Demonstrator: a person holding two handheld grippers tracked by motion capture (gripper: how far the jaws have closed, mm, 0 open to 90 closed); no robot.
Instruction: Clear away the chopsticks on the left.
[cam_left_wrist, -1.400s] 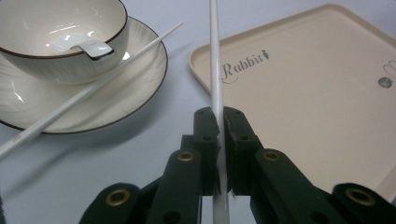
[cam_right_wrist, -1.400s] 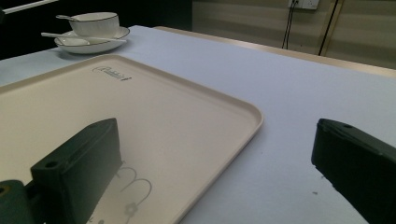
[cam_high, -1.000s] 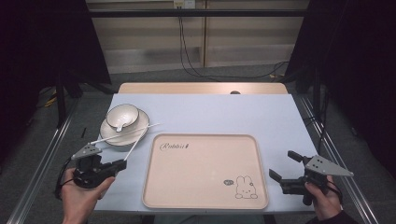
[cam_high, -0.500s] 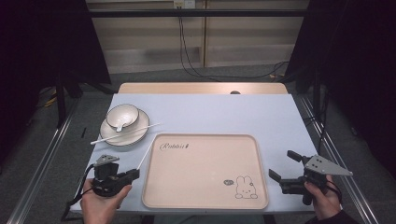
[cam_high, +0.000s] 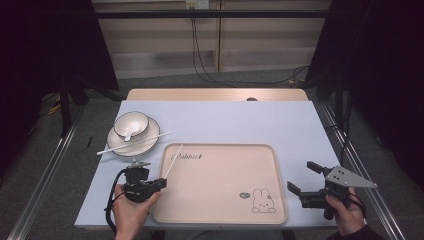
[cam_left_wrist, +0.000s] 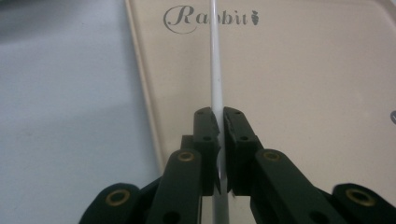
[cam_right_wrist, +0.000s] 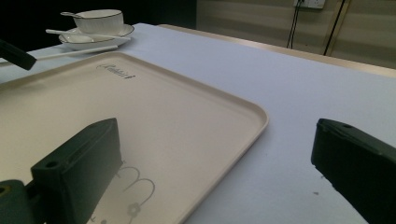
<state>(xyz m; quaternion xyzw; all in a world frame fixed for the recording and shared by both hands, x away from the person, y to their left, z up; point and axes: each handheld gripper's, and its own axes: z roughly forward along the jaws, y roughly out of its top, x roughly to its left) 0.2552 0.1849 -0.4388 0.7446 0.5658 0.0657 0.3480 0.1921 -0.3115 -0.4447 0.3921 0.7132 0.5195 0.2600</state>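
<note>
Chopstick (cam_left_wrist: 215, 70), white and thin, sits clamped between the left gripper's (cam_high: 159, 183) closed jaws, its far end reaching over the left edge of the beige tray (cam_high: 220, 218); a second chopstick (cam_high: 132, 143) lies across the plate (cam_high: 116, 146) under the bowl (cam_high: 131, 123); the right gripper (cam_high: 303, 179) hovers with jaws wide apart, holding nothing, just beside the tray's right edge.

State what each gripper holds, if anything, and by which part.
The left gripper is shut on a white chopstick, gripping it near one end. The right gripper is open and holds nothing.
</note>
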